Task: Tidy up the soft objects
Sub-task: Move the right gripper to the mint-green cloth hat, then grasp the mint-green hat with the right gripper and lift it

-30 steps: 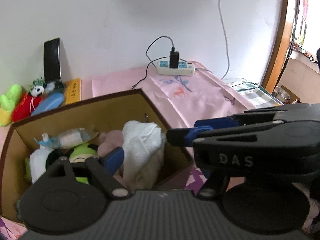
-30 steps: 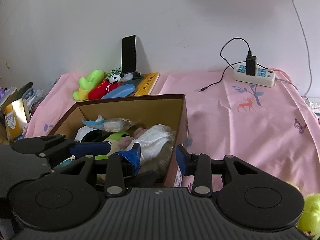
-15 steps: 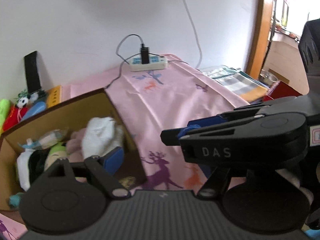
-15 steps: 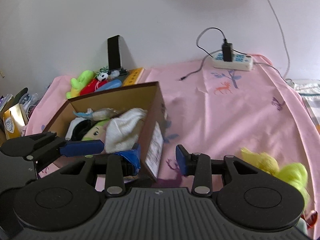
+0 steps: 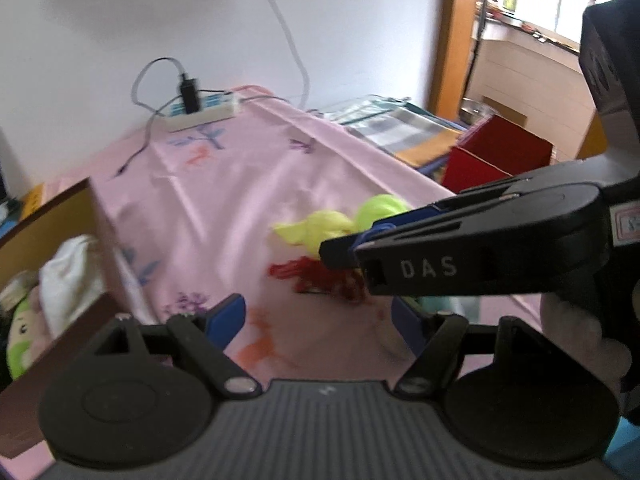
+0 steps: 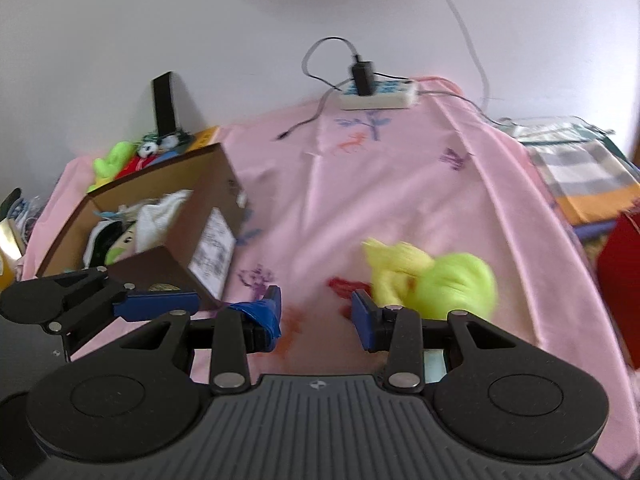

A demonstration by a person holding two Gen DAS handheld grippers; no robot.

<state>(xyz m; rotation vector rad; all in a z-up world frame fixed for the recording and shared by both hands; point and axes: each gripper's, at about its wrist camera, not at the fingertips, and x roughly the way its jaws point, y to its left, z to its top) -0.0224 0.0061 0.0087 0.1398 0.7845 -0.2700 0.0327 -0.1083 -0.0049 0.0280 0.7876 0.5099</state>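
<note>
A yellow-green soft toy (image 6: 436, 280) with a red tuft (image 6: 344, 286) lies on the pink cloth, just ahead and right of my open, empty right gripper (image 6: 318, 316). In the left wrist view the toy (image 5: 340, 224) lies ahead of my open, empty left gripper (image 5: 316, 320), with the right gripper (image 5: 480, 256) crossing in front of it. A cardboard box (image 6: 208, 220) at the left holds a white cloth (image 6: 156, 216) and other soft toys; it also shows in the left wrist view (image 5: 48, 216).
A power strip (image 6: 378, 96) with cables lies at the back by the wall. A phone (image 6: 164, 106) and small toys (image 6: 116, 160) stand behind the box. A red box (image 5: 496, 156) and folded checked fabric (image 6: 576, 168) lie off the right edge.
Both grippers have swung right, away from the box, toward the yellow-green toy on the cloth. The box has slid to the left of both views. Both stay open.
</note>
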